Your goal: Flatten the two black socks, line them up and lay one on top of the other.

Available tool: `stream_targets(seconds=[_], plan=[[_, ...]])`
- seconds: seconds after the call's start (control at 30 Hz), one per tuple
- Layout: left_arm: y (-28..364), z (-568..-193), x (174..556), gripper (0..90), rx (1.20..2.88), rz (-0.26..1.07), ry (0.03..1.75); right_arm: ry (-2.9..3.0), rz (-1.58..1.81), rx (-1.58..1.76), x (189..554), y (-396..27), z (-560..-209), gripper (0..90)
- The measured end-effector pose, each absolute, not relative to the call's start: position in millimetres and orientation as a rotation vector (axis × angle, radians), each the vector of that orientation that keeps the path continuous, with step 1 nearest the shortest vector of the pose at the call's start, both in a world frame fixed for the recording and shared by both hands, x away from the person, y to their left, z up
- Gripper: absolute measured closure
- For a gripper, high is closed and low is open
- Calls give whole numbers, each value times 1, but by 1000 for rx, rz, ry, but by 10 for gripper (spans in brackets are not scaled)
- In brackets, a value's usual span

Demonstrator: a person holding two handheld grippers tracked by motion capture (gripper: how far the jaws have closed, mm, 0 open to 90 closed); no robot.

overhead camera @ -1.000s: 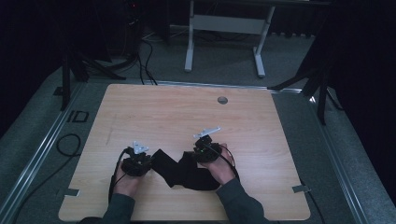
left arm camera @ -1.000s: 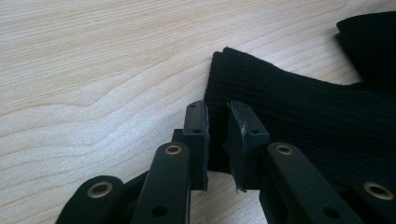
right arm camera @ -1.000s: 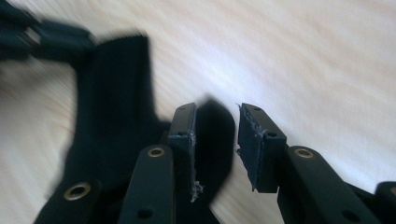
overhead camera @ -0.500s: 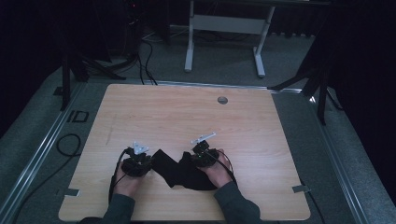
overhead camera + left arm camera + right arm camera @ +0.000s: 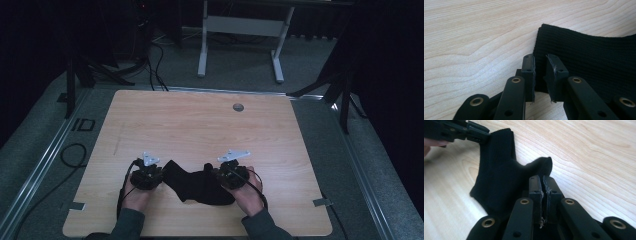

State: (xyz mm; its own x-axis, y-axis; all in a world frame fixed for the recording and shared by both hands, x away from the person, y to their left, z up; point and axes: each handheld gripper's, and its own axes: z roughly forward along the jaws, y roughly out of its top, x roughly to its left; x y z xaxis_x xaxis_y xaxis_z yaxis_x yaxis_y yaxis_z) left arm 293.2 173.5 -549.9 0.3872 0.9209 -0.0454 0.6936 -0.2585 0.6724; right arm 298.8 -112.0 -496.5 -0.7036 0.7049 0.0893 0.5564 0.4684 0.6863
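A black sock [image 5: 195,182] lies flat near the front edge of the wooden table [image 5: 200,125], between my two grippers. My left gripper [image 5: 160,175] is at the ribbed cuff [image 5: 586,55]. In the left gripper view its jaws [image 5: 540,60] stand a narrow gap apart, with the cuff's edge between them and not bunched. My right gripper [image 5: 217,175] is at the other end, and its jaws [image 5: 542,178] are pressed together on a raised fold of the sock [image 5: 499,177]. The left gripper [image 5: 482,136] also appears at the top left of the right gripper view, touching the cuff.
A round cable hole [image 5: 238,107] sits near the table's far edge. Behind the table stands a white metal frame [image 5: 240,30] on the carpet. Cables [image 5: 70,155] lie on the floor to the left, and dark stands flank both sides.
My right gripper has shifted a little nearer and to the right at the sock's end. The left gripper has held its place at the cuff.
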Motion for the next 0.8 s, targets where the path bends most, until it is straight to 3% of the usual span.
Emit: stream_targets(seconds=[0.8], plan=[[173,-550,293,773,2032,479,1379,2478,1035,1169,260,-162,-499,847]])
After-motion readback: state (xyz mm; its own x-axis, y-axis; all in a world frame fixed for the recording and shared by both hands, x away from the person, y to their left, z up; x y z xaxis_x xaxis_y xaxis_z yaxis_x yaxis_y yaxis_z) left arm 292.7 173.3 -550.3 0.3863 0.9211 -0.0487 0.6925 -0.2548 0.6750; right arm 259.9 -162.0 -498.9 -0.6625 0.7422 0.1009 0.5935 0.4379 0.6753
